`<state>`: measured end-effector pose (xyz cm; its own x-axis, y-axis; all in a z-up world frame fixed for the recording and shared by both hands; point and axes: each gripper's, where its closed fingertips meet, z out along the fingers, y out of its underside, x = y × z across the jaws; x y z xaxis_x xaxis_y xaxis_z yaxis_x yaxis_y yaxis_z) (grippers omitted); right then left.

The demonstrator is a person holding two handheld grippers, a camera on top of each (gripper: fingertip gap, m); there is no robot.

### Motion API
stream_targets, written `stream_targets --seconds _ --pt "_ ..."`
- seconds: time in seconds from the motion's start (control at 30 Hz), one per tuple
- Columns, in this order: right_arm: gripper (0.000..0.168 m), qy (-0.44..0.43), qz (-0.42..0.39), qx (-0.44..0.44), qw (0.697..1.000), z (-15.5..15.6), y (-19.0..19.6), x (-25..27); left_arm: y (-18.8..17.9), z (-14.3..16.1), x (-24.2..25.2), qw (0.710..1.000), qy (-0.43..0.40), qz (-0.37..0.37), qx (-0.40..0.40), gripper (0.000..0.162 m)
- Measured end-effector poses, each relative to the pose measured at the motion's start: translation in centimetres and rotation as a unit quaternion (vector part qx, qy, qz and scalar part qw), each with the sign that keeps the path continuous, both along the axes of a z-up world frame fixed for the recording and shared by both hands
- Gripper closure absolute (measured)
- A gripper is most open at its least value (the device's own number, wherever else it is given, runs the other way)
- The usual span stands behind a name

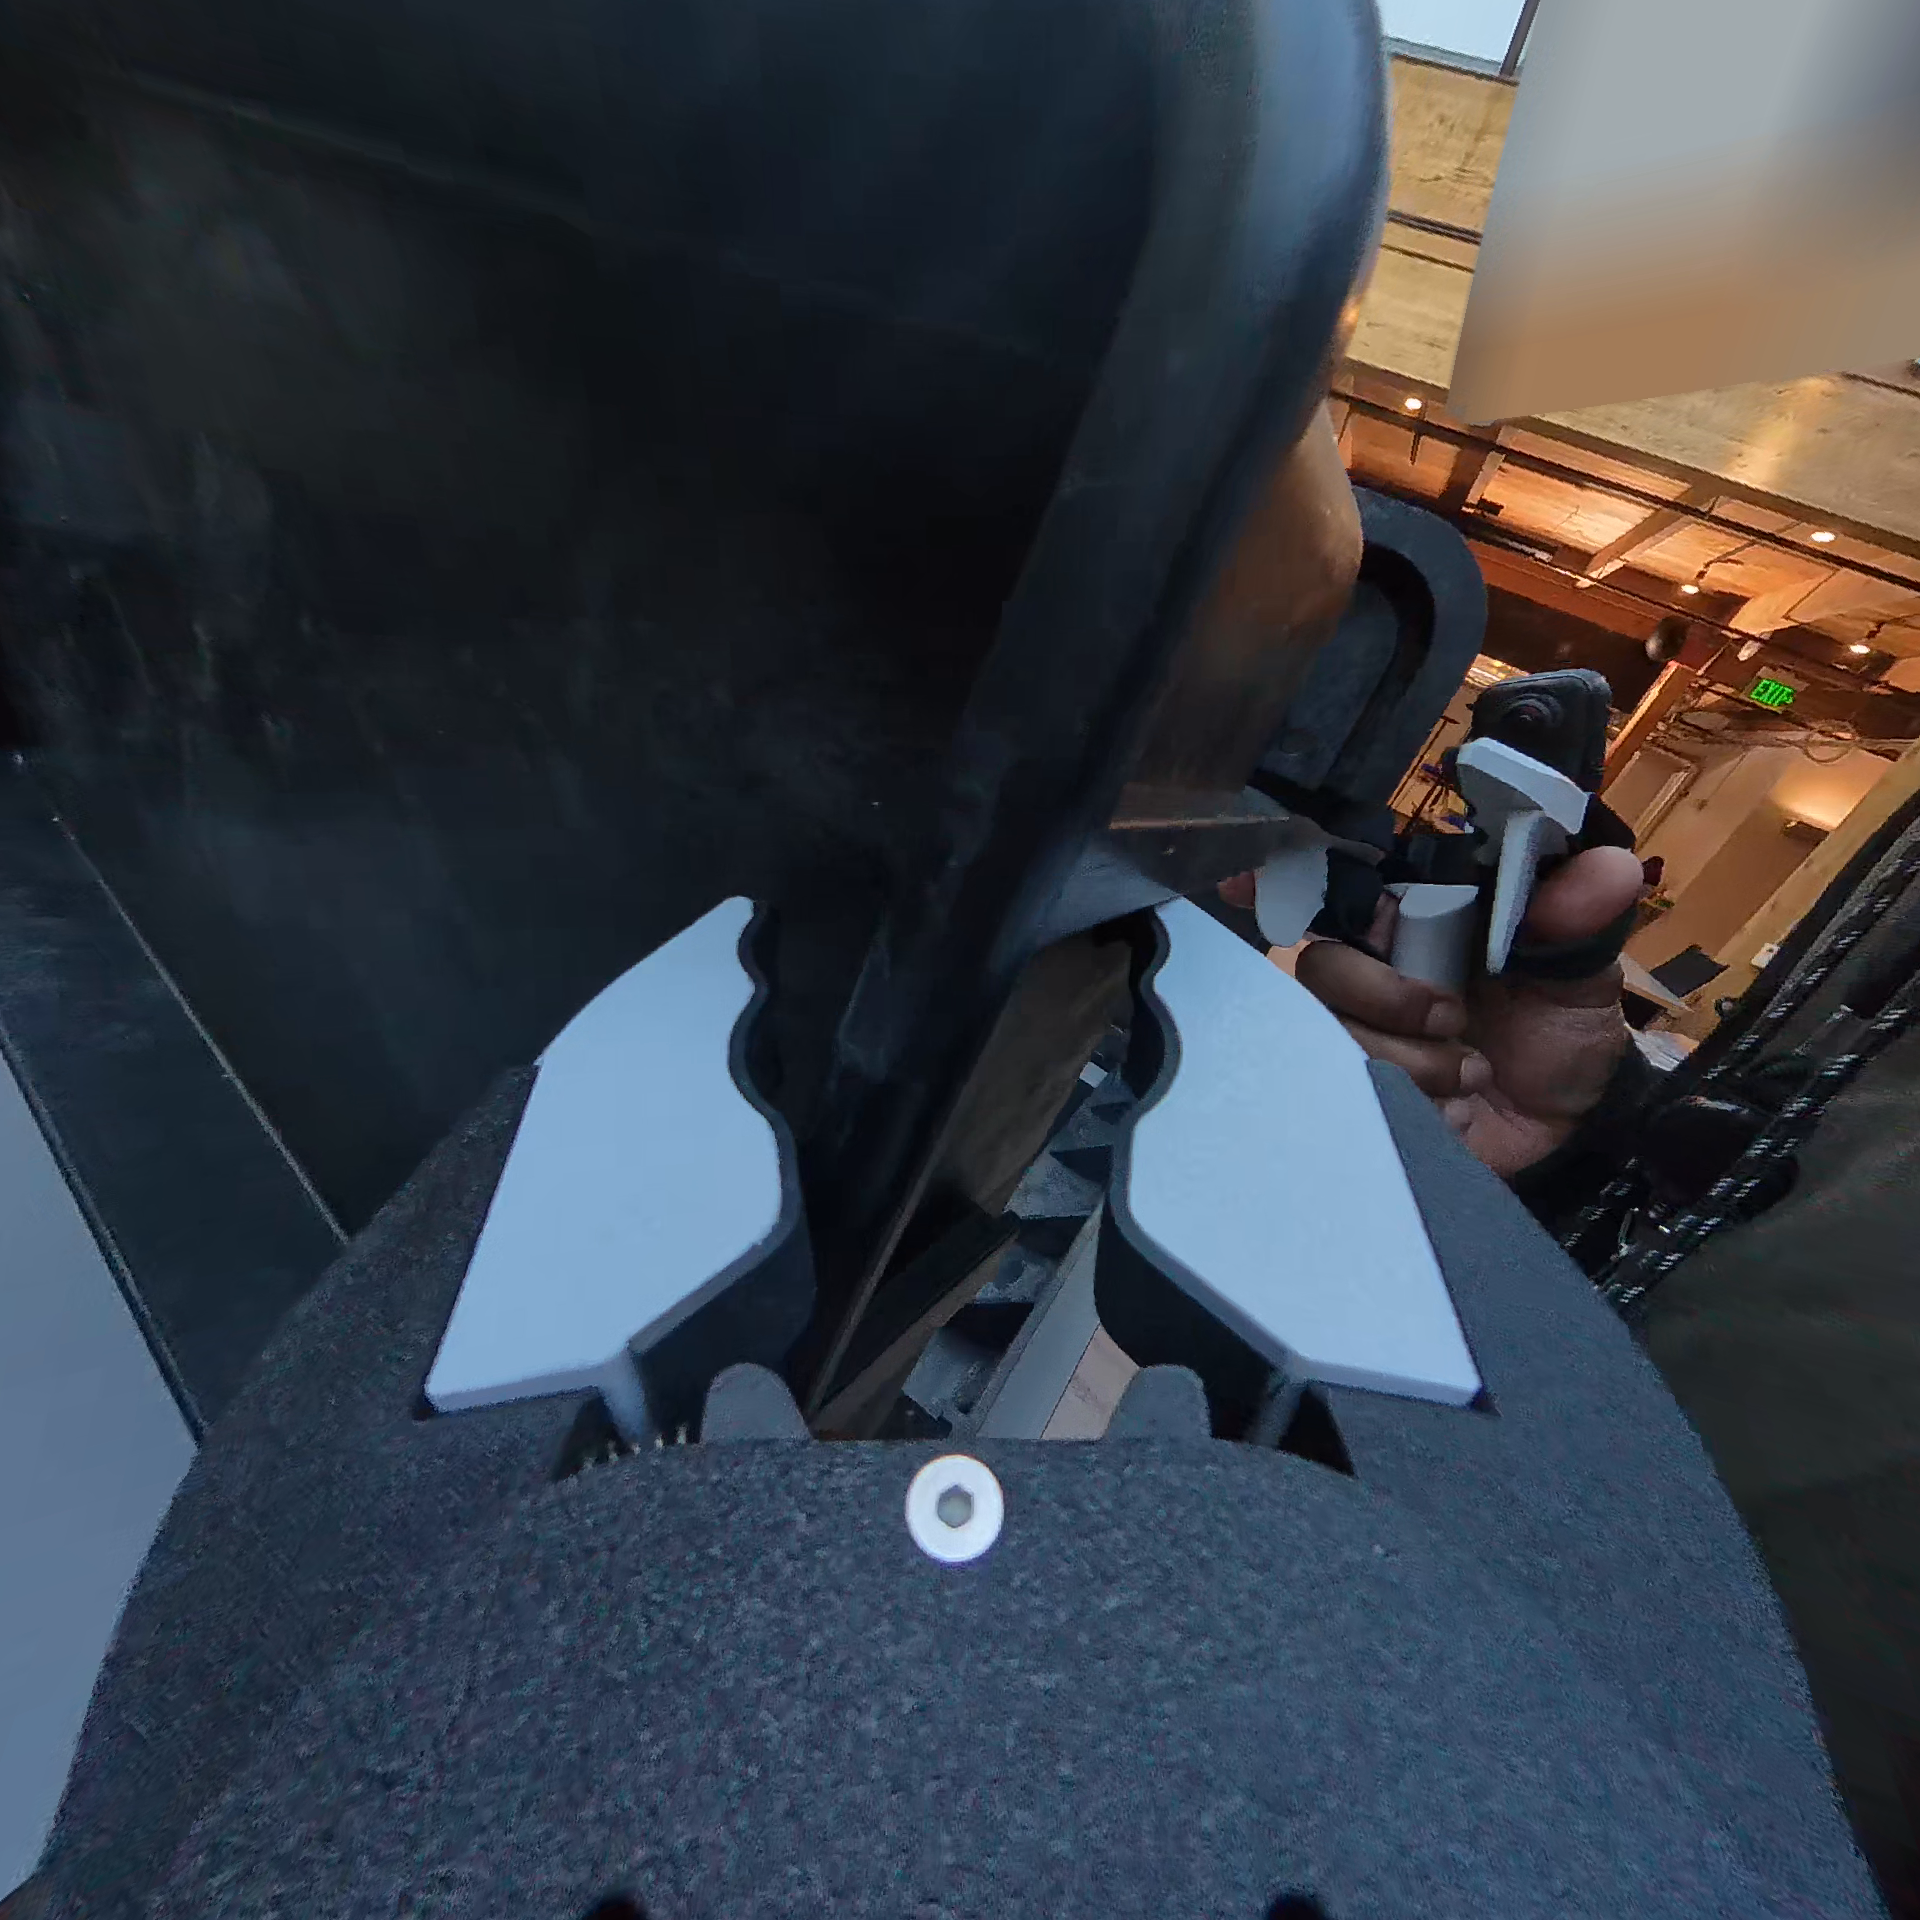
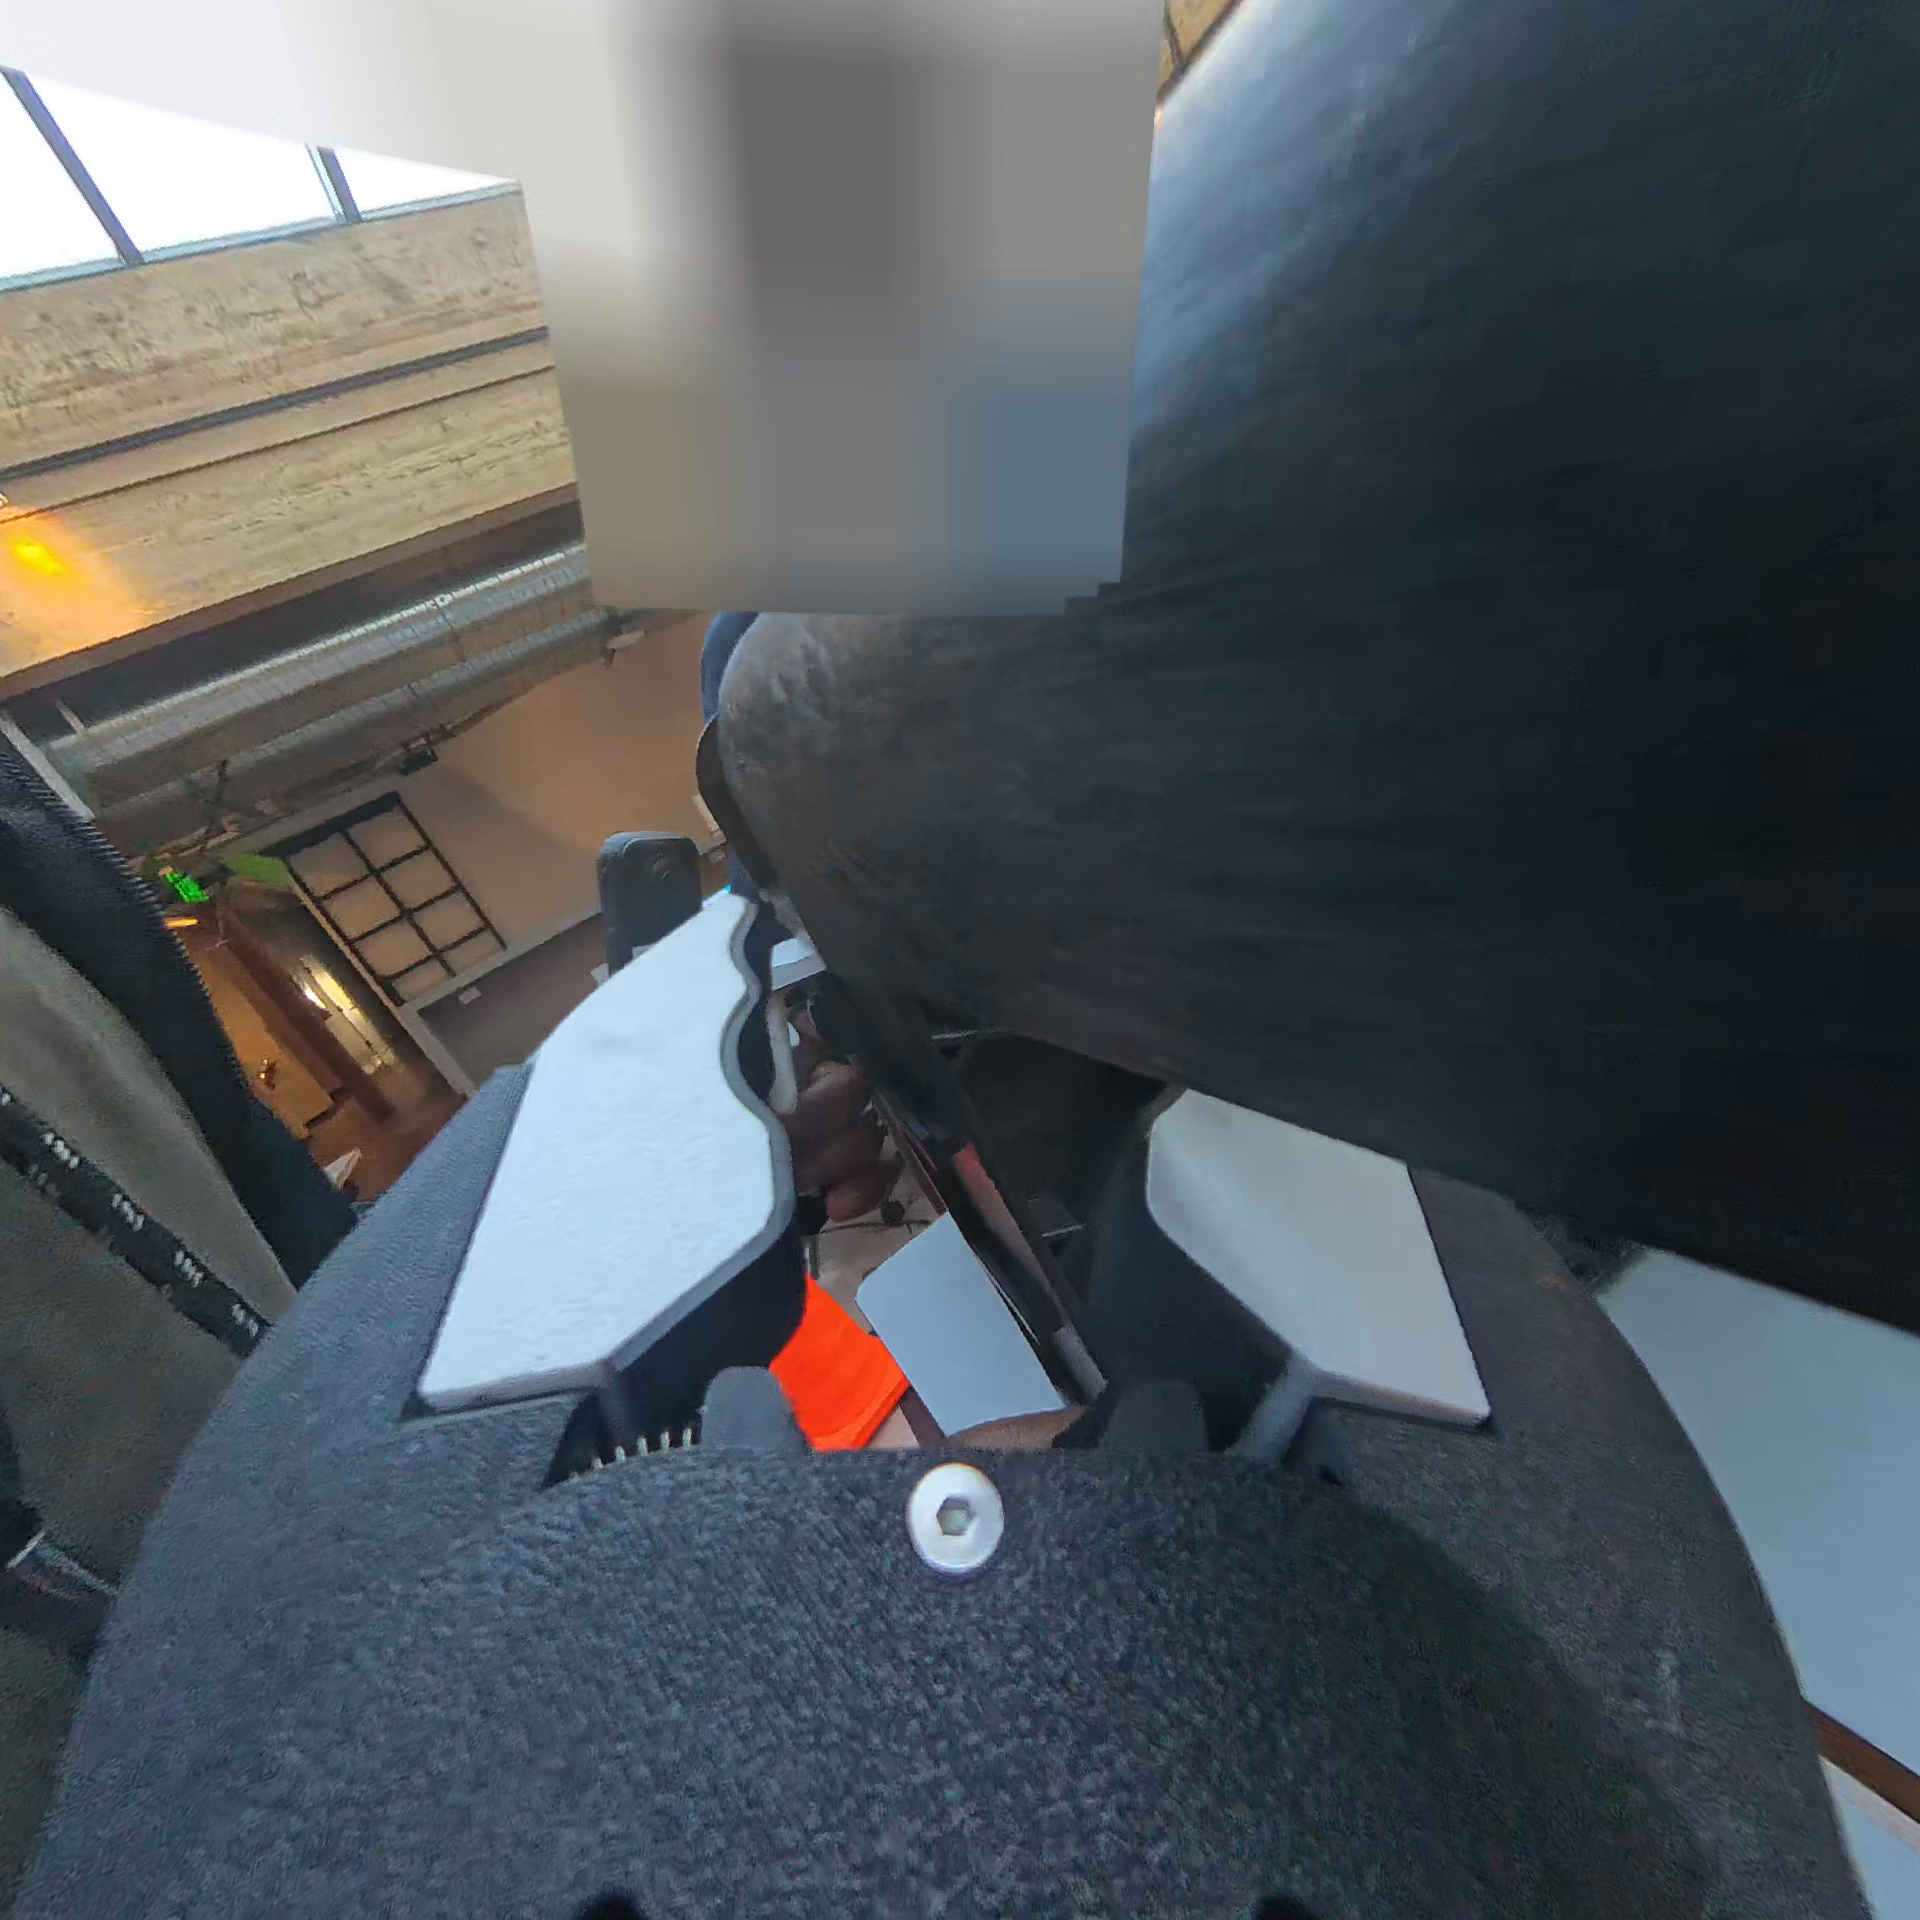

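Black rubbery tub (image 1: 623,468), interior unseen: its rim sits between the spread fingers of the left gripper (image 1: 951,966); right gripper (image 2: 935,997), fingers spread, beneath its wall.

Large black rubbery tub (image 1: 582,468), tilted, rim edge between left tongs (image 1: 951,1049)

orange object (image 2: 831,1377) low centre | gridded window (image 2: 390,899) | ceiling lights (image 1: 1820,536)
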<state>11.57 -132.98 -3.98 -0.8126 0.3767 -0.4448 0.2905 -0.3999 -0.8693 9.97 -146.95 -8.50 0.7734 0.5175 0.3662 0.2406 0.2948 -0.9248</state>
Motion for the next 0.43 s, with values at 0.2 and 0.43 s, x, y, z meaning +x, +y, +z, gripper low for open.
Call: stream_targets --seconds 0.2,0.43 --pt "0.098 0.006 -0.012 -0.034 0.999 -0.2 1.3 -0.9 0.3 -0.3 -0.2 0.999 -0.032 -0.008 -0.021 0.091" --pt "0.107 0.04 0.002 -0.014 0.999 0.2 1.4 -0.4 0.5 -0.5 -0.4 0.999 -0.04 0.0 -0.031 0.088"
